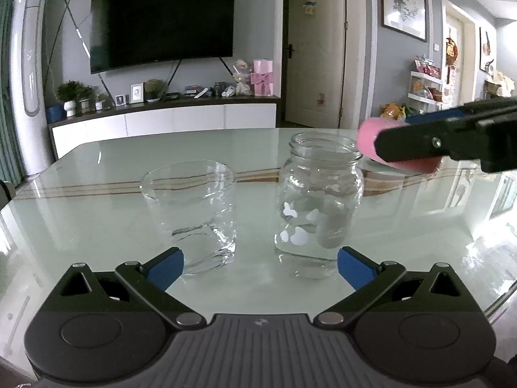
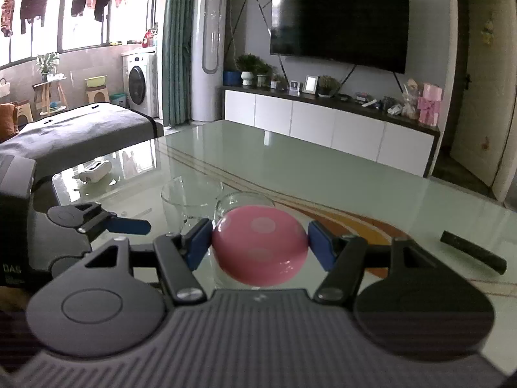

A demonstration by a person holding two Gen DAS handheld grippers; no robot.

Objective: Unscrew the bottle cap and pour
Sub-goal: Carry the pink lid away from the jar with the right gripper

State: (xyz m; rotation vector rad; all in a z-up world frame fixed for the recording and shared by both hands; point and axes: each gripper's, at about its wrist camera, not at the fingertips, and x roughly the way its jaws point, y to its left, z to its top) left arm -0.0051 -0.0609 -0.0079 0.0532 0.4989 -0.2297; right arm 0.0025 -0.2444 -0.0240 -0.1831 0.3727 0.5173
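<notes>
Gripping the pink cap point(image 2: 258, 245), the right gripper point(image 2: 260, 245) is hovering beside the uncapped jar point(image 1: 318, 203); left gripper point(image 1: 260, 268) is gaping wide, holding nothing, near the glass cup point(image 1: 190, 210).

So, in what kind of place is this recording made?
Most likely a home living room: a wall TV above a low cabinet, a washing machine with clothes hung at the window, and a glass table.

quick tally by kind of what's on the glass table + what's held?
Clear glass vessels: 2 (open-mouthed clear glass jar, wide clear glass tumbler)
Pink round caps: 1 (pink dotted cap, clamped in right gripper)
Dark cylindrical sticks: 1 (black rod lying on table)
Total: 4
</notes>
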